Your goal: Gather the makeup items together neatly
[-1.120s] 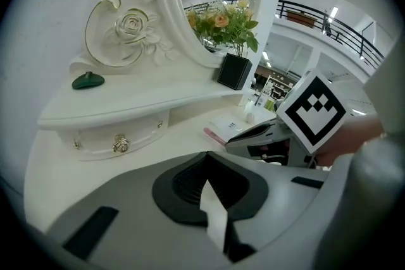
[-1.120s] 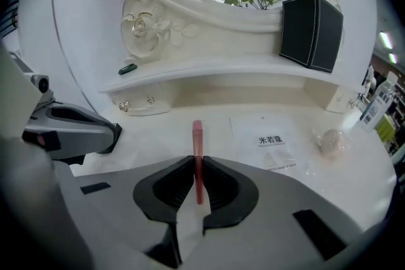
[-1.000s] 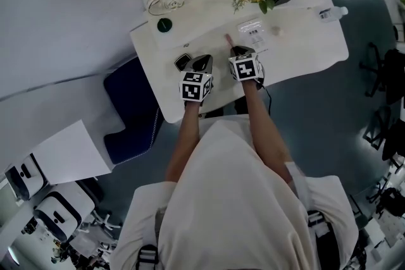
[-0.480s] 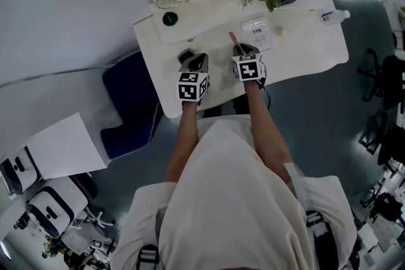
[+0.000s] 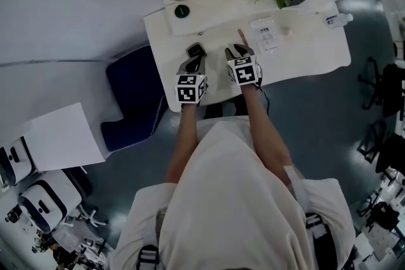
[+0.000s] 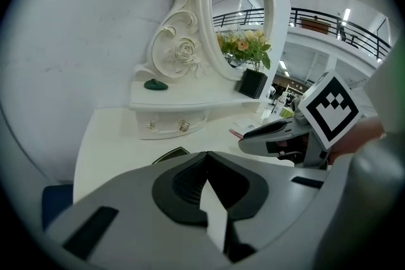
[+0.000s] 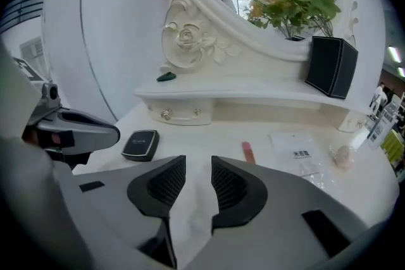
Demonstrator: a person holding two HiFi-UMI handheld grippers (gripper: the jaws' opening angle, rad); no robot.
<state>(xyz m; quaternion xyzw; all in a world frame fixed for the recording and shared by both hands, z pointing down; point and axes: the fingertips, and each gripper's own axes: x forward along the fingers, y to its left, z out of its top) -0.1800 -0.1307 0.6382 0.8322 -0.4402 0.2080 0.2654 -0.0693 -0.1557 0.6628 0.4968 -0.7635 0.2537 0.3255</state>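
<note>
Two hand-held grippers sit low over the white bench (image 5: 316, 54) in the head view. The left hand-held gripper (image 5: 194, 60) points at the black compact (image 5: 196, 49), which lies just beyond its tips. The right hand-held gripper (image 5: 238, 47) stops just short of the pink stick (image 5: 241, 36), which lies flat close beside the clear packet (image 5: 266, 35). A second ago that stick sat right at the right tips; now a small gap shows. It reads as set down next to the packet, though at this size I cannot be sure it was ever gripped.

From the left gripper view, the jaws are pressed together with nothing between them. Only an edge of the black compact (image 6: 169, 153) shows above them, and the other tool sits off to the right.

From the right gripper view, the jaws have just been opening and now stand apart, with only bare bench between them. The pink stick (image 7: 247, 152) lies ahead and slightly right, untouched. The clear packet (image 7: 297, 152) is near on its right, and the black compact (image 7: 140, 143) is well apart on the left.

So the stick and packet now look grouped, and the compact is the stray piece. Bringing it over would likely come next, and the left jaws would have to spread first.
</note>
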